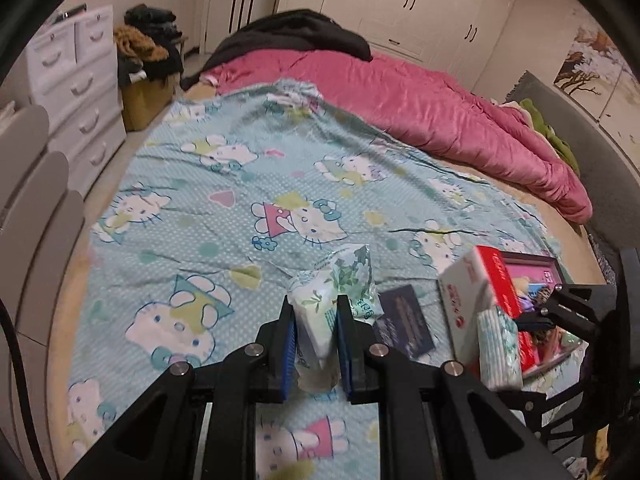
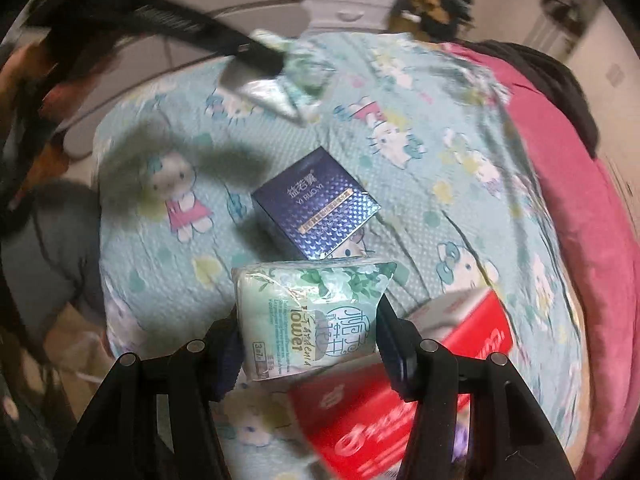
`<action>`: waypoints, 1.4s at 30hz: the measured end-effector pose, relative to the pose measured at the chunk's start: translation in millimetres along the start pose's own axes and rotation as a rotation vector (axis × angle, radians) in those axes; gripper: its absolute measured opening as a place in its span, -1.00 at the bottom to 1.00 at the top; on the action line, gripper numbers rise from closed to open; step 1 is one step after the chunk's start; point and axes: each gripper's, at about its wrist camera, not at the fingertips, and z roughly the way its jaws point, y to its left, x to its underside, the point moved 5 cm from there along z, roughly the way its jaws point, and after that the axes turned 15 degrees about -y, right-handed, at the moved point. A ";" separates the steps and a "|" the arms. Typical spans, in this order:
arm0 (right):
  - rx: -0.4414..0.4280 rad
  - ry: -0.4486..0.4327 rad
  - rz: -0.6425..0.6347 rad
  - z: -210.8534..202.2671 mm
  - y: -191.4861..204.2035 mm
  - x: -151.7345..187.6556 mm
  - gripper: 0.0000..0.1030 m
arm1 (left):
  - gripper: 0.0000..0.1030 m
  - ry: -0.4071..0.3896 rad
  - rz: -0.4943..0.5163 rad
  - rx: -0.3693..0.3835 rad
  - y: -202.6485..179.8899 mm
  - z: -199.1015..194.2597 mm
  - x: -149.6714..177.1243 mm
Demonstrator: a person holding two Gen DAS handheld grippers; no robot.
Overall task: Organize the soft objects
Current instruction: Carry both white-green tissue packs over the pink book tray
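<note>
Left gripper [image 1: 316,312]: clamped on a soft green-floral tissue pack [image 1: 320,320], held above the cartoon-print bed sheet [image 1: 208,184] for sorting.
Blue foil box [image 2: 316,204]: lying on the sheet.
Right gripper [image 2: 308,336]: pinching a second floral tissue pack [image 2: 312,316] above a red-and-white carton [image 2: 404,392].

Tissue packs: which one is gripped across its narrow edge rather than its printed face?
The pack in the left gripper, a floral tissue pack squeezed thin and end-on; the right gripper spans its tissue pack across the wide printed face.
</note>
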 end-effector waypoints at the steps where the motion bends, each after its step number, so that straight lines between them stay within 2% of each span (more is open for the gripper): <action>1: 0.009 -0.008 0.022 -8.2 3.6 0.0 0.16 | -0.64 -0.009 0.012 -0.007 -4.4 -8.2 0.4; 9: 0.076 -0.056 0.164 -51.4 13.3 4.0 0.16 | -0.64 -0.041 0.088 -0.020 -43.3 -48.8 6.3; 13: 0.147 -0.082 0.177 -71.9 14.9 8.0 0.16 | -0.64 -0.044 0.110 -0.005 -62.6 -60.6 10.8; 17: 0.181 -0.121 0.231 -95.1 10.1 12.9 0.16 | -0.64 -0.045 0.139 0.022 -84.2 -69.4 15.4; 22: 0.214 -0.163 0.292 -121.3 2.1 19.2 0.16 | -0.64 -0.052 0.172 0.042 -109.4 -77.0 17.4; 29: 0.278 -0.176 0.339 -147.0 -11.0 33.2 0.16 | -0.64 -0.057 0.223 0.080 -147.3 -82.7 19.4; 42: 0.415 -0.206 0.450 -208.6 -52.0 84.0 0.16 | -0.64 -0.064 0.278 0.160 -215.4 -80.2 15.9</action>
